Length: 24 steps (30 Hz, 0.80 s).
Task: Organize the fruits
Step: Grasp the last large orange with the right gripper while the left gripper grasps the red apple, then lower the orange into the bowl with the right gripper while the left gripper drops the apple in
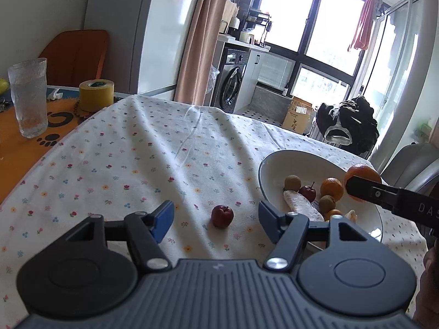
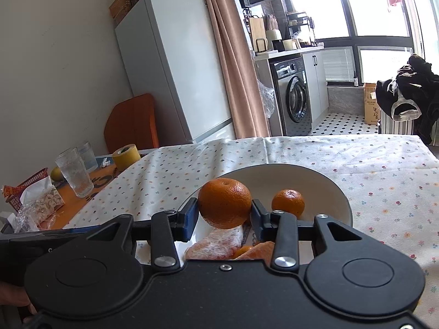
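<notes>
Left gripper (image 1: 216, 220) hangs low over the cloth (image 1: 123, 164), jaws spread wide, nothing in them, and a small red fruit (image 1: 222, 216) sits on the cloth right between the tips. Right gripper (image 2: 224, 216) is clamped on an orange (image 2: 225, 203), held above the bowl (image 2: 323, 189). Inside the bowl: another orange (image 2: 288, 202), peel scraps, small brown fruits (image 1: 292, 183), a red one (image 1: 307, 192). Farther off, a glass (image 1: 27, 96) and tape roll (image 1: 96, 95).
</notes>
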Available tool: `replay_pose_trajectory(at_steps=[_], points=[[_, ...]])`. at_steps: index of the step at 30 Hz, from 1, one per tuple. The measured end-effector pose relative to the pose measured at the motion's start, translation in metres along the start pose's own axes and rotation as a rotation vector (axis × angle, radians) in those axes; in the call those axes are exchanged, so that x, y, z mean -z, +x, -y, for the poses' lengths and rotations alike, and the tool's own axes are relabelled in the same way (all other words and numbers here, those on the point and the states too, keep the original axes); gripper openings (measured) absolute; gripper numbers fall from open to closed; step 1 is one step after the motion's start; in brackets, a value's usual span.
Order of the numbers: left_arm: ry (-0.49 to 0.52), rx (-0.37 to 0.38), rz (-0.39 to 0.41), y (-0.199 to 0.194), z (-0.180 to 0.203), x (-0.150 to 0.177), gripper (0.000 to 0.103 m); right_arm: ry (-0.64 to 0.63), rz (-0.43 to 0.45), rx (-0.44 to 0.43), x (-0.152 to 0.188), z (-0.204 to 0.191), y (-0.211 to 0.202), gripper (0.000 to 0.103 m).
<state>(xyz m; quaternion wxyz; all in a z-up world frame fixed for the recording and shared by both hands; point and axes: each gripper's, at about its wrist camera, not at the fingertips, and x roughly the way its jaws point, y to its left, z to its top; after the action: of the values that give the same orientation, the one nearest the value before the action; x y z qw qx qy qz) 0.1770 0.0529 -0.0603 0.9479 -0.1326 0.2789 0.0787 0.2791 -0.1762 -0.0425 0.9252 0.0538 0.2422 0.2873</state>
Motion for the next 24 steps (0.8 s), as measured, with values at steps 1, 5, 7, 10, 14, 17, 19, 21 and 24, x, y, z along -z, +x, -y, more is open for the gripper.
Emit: replay_pose_trajectory(at_steps=[1,5,7,10,14,17,19,21,24], points=[[0.007,0.0,-0.002,0.002,0.003,0.0,0.064,0.004,0.002,0.002,0.0,0.003,0.0,0.039],[0.026,-0.006,-0.019,0.013,0.011,0.0,0.058,0.025,0.007,0.004,0.003,0.017,0.0,0.039],[0.035,-0.013,-0.028,0.018,0.014,0.0,0.055,0.037,0.009,0.004,0.004,0.023,-0.001,0.039],[0.053,-0.021,-0.045,0.027,0.019,0.0,0.051,0.045,0.018,0.006,0.004,0.028,-0.003,0.039],[0.073,-0.037,-0.063,0.039,0.026,0.0,0.05,0.06,0.03,0.007,0.003,0.037,-0.007,0.039],[0.085,-0.071,-0.087,0.05,0.029,0.002,0.047,0.071,0.035,0.016,0.001,0.044,-0.009,0.039],[0.087,-0.086,-0.105,0.057,0.029,0.004,0.038,0.079,0.04,0.025,0.0,0.049,-0.01,0.039],[0.085,-0.117,-0.099,0.06,0.028,0.005,0.024,0.097,0.039,0.031,-0.001,0.054,-0.01,0.039],[0.087,-0.113,-0.098,0.058,0.031,0.001,0.021,0.145,0.031,0.019,-0.002,0.063,-0.009,0.039]])
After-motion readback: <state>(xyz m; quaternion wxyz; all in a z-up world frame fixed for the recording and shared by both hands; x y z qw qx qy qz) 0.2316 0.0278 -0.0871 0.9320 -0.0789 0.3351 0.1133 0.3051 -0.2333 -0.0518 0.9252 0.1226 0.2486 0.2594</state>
